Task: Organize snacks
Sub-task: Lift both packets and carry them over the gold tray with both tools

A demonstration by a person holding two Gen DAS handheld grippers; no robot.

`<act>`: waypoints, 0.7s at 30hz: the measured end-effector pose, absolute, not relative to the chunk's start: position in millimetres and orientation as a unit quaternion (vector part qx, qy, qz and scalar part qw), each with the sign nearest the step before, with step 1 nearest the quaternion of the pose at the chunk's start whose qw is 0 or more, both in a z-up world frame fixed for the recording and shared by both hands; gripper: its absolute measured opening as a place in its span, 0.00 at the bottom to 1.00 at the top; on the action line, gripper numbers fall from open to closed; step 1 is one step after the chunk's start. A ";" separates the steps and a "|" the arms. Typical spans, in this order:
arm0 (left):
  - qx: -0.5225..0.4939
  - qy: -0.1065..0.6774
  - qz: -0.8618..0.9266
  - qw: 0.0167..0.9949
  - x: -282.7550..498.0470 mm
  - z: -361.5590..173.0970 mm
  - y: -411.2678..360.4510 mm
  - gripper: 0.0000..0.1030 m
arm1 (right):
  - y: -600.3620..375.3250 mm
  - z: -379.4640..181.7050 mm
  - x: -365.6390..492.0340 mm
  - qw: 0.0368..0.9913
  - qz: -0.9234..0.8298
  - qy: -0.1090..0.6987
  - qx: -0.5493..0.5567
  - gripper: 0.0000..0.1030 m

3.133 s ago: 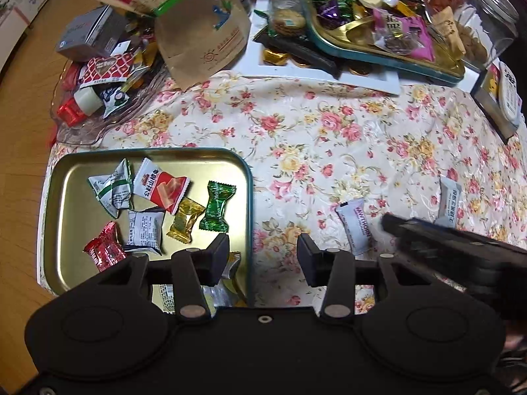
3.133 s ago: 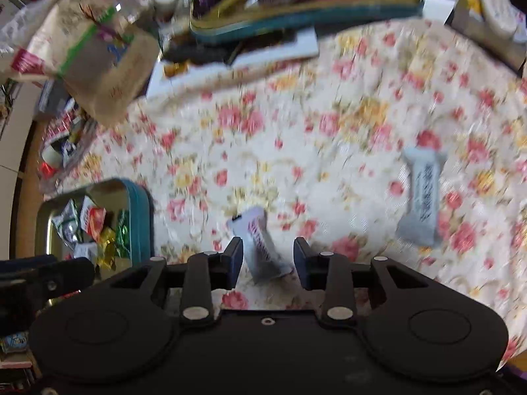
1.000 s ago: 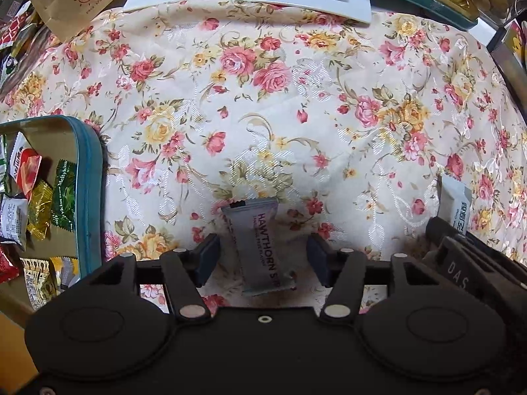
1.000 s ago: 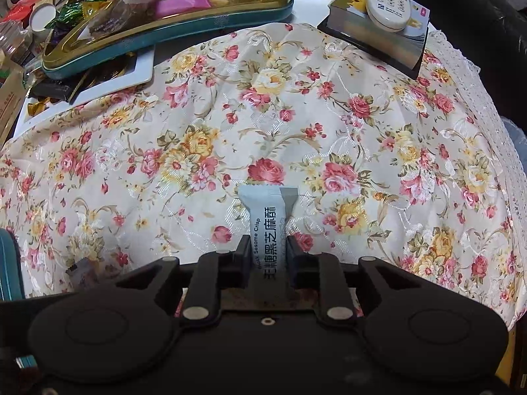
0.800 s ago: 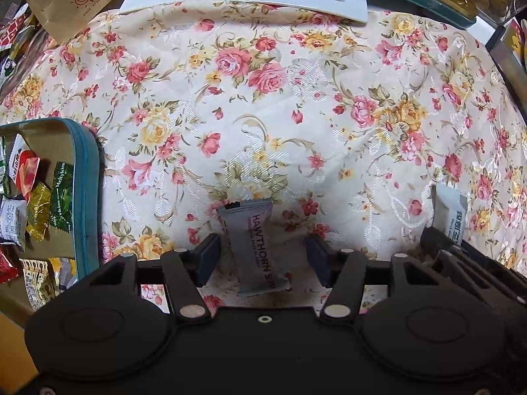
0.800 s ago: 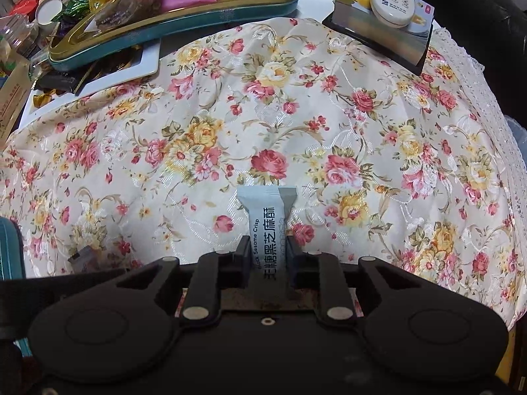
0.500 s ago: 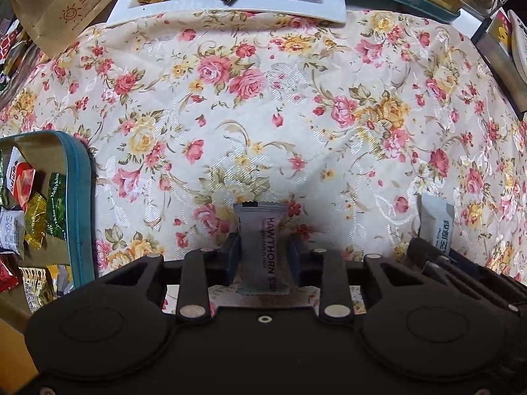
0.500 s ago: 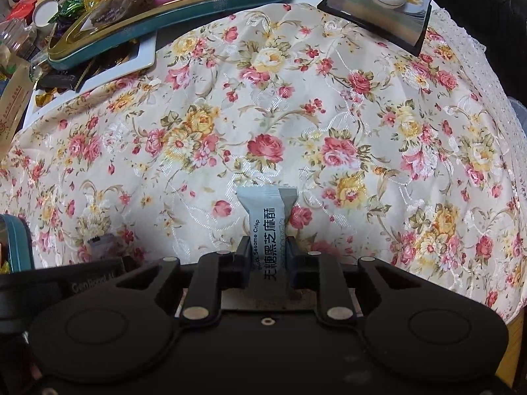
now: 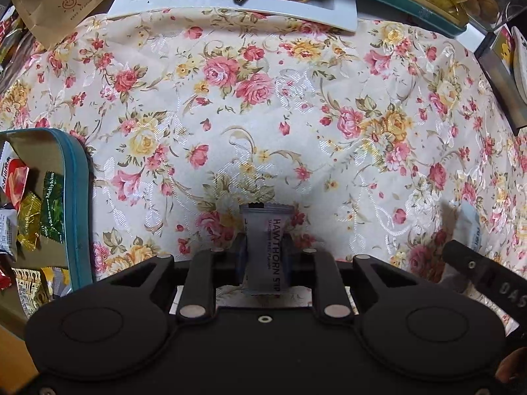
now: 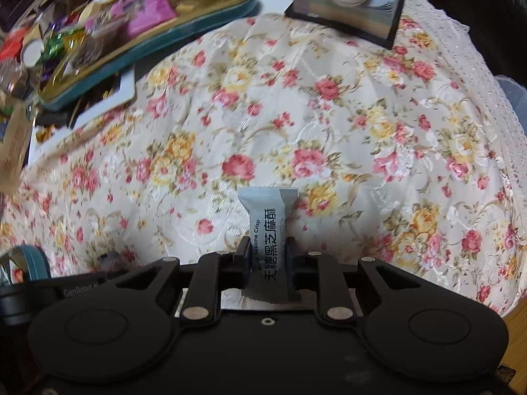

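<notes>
Right of the tin [image 9: 76, 197], both grippers are pinching wrappers crosswise for carrying: the left gripper [image 9: 265, 250] a hawthorn strip [image 9: 267, 247], the right gripper [image 10: 267, 256] a sesame crisp [image 10: 268, 240].

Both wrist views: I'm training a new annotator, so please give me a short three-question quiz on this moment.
1. True or false: the left gripper is shut on the Hawthorn Strip packet.
2. What does the right gripper hold? A) green Mellykiss candy B) Black Sesame Crisp packet C) remote control
3. Fill in: the teal-rimmed tin tray lies to the left gripper's ____.

Key: 1 true; 2 B; 3 left.
</notes>
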State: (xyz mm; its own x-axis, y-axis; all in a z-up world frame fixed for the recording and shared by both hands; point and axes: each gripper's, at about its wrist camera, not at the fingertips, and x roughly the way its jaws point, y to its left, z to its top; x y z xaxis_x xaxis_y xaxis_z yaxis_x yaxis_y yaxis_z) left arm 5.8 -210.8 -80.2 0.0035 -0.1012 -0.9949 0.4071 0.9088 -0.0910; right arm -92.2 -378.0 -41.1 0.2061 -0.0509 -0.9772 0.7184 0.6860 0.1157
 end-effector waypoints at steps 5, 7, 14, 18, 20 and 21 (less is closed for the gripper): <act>0.098 0.690 -0.201 0.688 15.7 -77.5 -201.5 0.25 | -395.0 -34.4 -100.5 0.714 -0.267 0.555 0.333 0.22; 0.102 0.685 -0.207 0.691 20.8 -72.8 -196.6 0.25 | -399.9 -30.9 -105.0 0.713 -0.264 0.549 0.348 0.22; 0.114 0.679 -0.207 0.695 28.3 -47.3 -177.6 0.25 | -409.2 -14.9 -117.8 0.708 -0.264 0.526 0.390 0.22; 0.127 0.671 -0.200 0.702 25.3 -30.0 -167.2 0.25 | -405.7 -6.0 -118.9 0.708 -0.275 0.523 0.387 0.22; 0.134 0.666 -0.197 0.707 25.1 -21.9 -158.7 0.25 | -401.1 -2.0 -117.6 0.711 -0.276 0.523 0.381 0.22; 0.142 0.660 -0.195 0.711 20.4 -17.4 -156.6 0.25 | -398.2 -0.7 -116.1 0.713 -0.275 0.524 0.377 0.22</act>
State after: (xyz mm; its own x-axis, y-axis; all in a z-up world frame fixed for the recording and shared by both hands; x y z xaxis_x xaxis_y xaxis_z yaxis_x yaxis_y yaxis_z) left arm 20.4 -156.6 -17.4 0.0517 -0.0890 -0.9947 0.4648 0.8837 -0.0549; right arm -116.1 -398.2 -0.7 0.2999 0.0033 -0.9540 0.7863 0.5653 0.2491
